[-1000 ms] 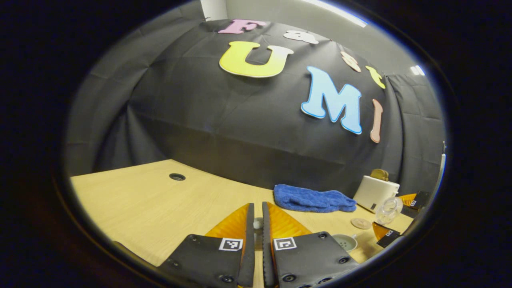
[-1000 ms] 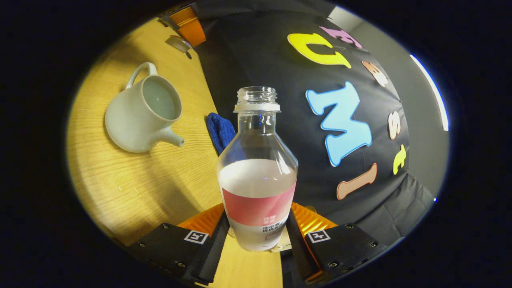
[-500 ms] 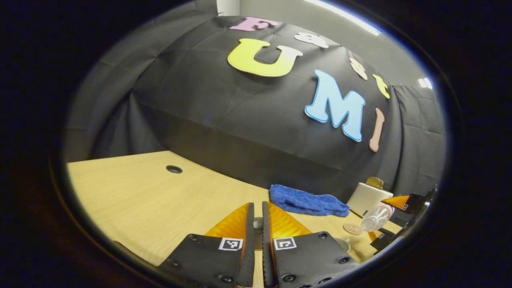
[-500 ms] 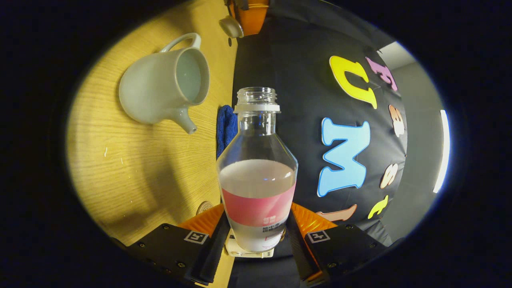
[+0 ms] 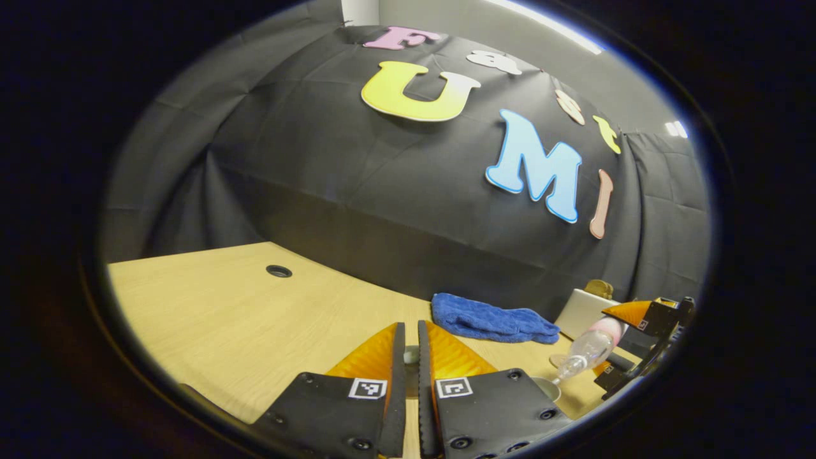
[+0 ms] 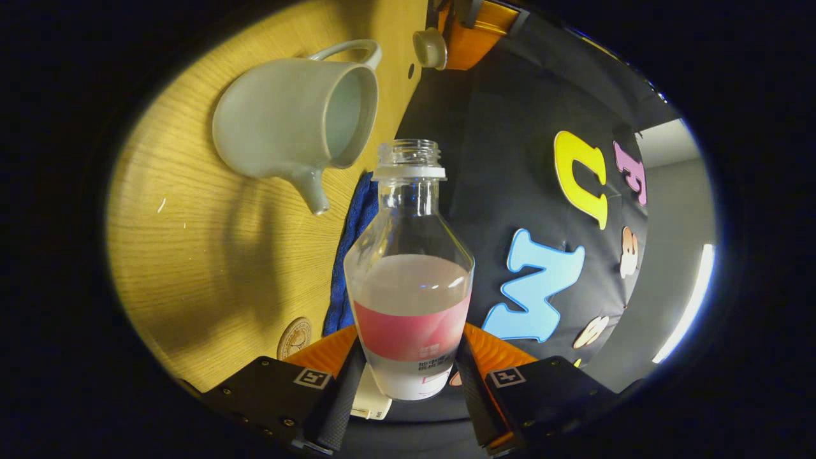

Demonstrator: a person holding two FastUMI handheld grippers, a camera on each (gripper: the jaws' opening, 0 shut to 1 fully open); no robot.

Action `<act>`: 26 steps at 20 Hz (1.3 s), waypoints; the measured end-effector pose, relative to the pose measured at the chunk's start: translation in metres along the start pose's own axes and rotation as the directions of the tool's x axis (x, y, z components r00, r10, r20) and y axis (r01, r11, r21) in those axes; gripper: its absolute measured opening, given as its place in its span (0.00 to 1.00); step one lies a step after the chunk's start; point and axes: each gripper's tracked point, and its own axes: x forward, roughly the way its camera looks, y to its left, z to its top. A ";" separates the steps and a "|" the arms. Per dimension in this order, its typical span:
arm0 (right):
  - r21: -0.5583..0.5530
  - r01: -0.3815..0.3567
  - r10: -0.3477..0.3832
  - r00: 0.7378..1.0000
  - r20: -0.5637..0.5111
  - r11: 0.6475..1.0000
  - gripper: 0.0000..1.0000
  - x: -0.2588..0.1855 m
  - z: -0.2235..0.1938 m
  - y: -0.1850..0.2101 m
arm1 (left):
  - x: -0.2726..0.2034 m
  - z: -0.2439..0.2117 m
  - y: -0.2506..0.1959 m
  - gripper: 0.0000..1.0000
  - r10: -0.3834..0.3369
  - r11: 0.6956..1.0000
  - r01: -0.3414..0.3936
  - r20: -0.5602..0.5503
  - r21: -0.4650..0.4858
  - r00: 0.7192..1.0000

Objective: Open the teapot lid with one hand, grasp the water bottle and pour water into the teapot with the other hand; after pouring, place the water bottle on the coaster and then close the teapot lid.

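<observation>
Right hand-held gripper point(image 6: 408, 382) clamps tilted water bottle point(image 6: 409, 274) — blue towel point(image 6: 354, 255) beside teapot point(image 6: 296, 124); left grips lid point(image 6: 429, 48).

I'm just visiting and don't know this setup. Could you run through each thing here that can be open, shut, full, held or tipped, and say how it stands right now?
Teapot: open, lid off, standing on the table.
Teapot lid: held up in the left gripper, away from the pot.
Water bottle: uncapped, partly full, tipped toward the teapot.
Right gripper: fingers shut on the bottle's lower body.
Coaster: bare, nothing on it.
Blue towel: lying crumpled on the table.
</observation>
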 end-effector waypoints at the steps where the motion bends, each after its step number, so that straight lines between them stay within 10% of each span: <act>1: -0.002 -0.002 0.002 1.000 0.002 1.000 0.75 0.001 0.000 -0.001 | 0.001 0.002 0.000 0.17 0.001 1.000 -0.001 -0.001 0.001 1.000; 26: -0.351 0.189 -0.147 0.979 0.145 0.917 0.74 -0.008 0.010 -0.017 | 0.001 0.000 0.002 0.17 0.002 1.000 -0.002 -0.002 0.011 1.000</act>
